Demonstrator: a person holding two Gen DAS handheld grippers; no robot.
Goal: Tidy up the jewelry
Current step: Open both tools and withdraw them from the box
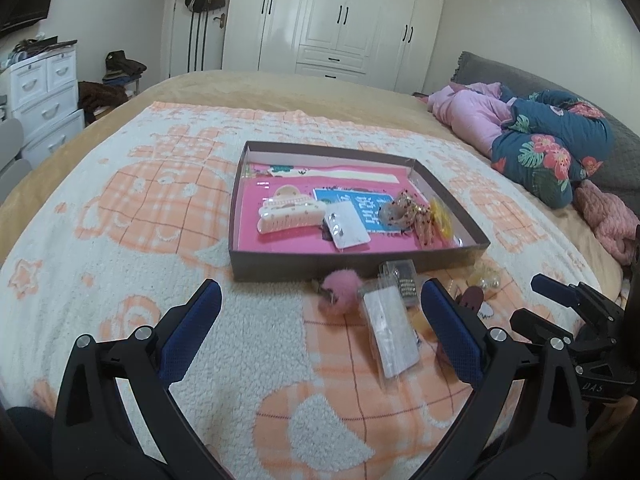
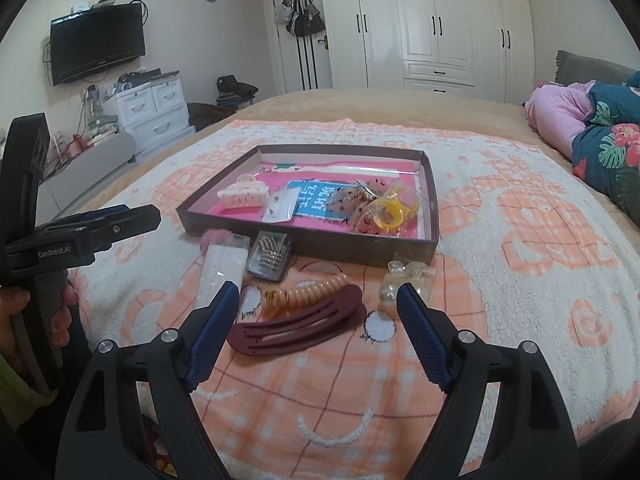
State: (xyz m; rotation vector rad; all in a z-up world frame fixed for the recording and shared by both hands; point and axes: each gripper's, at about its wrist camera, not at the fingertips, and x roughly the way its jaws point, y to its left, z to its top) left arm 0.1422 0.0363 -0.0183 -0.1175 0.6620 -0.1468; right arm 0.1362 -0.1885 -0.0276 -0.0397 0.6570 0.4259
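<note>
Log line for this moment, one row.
left gripper: open, empty | right gripper: open, over maroon clip | tray: partly filled | loose items on blanket

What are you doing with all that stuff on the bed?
A person is tidying hair things and jewelry into a shallow box on the blanket. Each hand holds a gripper, and both the left gripper and the right gripper are open and holding nothing. A cream hair claw and yellow rings are already in the box. A dark red hair clip, a pink pom-pom and some small packets lie outside it.
</note>
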